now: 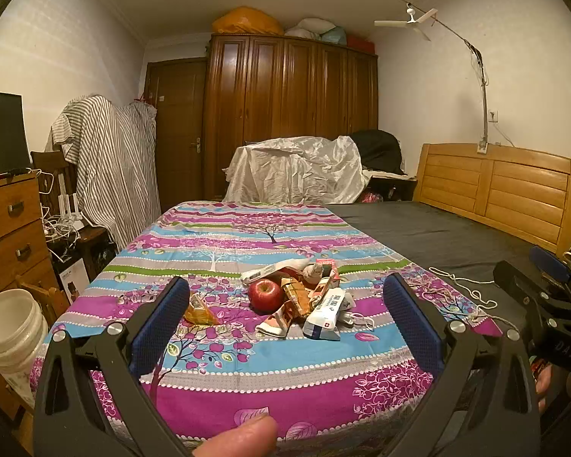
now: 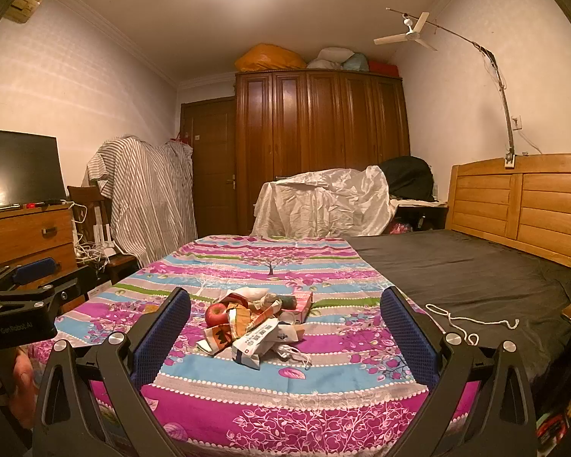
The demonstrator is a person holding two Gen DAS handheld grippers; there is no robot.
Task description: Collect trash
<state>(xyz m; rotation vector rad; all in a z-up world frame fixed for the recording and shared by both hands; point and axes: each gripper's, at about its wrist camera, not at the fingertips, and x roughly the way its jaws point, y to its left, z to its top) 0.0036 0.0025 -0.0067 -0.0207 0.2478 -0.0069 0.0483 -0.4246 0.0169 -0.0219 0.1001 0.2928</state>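
A heap of trash lies on the flowered bed cloth: crumpled wrappers, a white and blue packet, a pink carton and a face mask. A red apple rests at the heap's left side. An orange wrapper lies apart to the left. My left gripper is open, short of the heap, nothing between its fingers. My right gripper is open likewise, also short of it.
A white bucket stands on the floor at the left, by a wooden dresser. White string lies on the dark sheet to the right. A wooden headboard rises at far right. A thumb shows at the bottom.
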